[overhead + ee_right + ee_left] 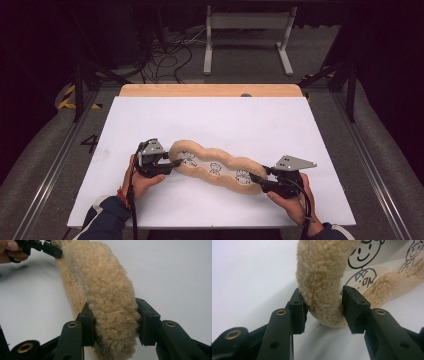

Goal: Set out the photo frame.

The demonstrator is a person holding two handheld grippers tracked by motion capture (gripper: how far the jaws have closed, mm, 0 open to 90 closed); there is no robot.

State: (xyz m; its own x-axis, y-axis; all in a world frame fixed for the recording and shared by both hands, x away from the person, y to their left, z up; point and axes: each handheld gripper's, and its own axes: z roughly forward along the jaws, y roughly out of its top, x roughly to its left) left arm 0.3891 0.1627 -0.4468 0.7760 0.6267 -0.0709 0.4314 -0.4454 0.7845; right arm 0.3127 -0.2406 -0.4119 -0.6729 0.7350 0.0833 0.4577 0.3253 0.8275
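A long, lobed mat [216, 169] with a tan fleece rim and a pale middle printed with cartoon figures lies aslant on the white board [220, 120] that covers the table; the left gripper [172, 164] holds one end and the right gripper [256, 178] holds the other, so the mat spans the whole gap between the two pairs of jaws.

In the left gripper view the fleece rim [322, 287] rises from between the two black jaws; both pads press into the pile, the left-hand one dented into the wool, so the jaws are clamped on the mat's end; the rounded tip of the rim bulges below the pads, towards the camera; beyond the right-hand jaw the printed figures [362, 267] show on the pale face; to the left of the jaws there is bare white board.

In the right gripper view the thick fleece edge [110, 305] is squeezed between the pads, the wool swelling above and below them; these jaws too are closed on the mat; ahead of the jaws the mat runs away to the upper left, where the far gripper's black tip [51, 251] and a hand [10, 251] meet its other end.

In the high view a hand [142, 180] grasps the left gripper from below, and another hand [292, 202] grasps the right.
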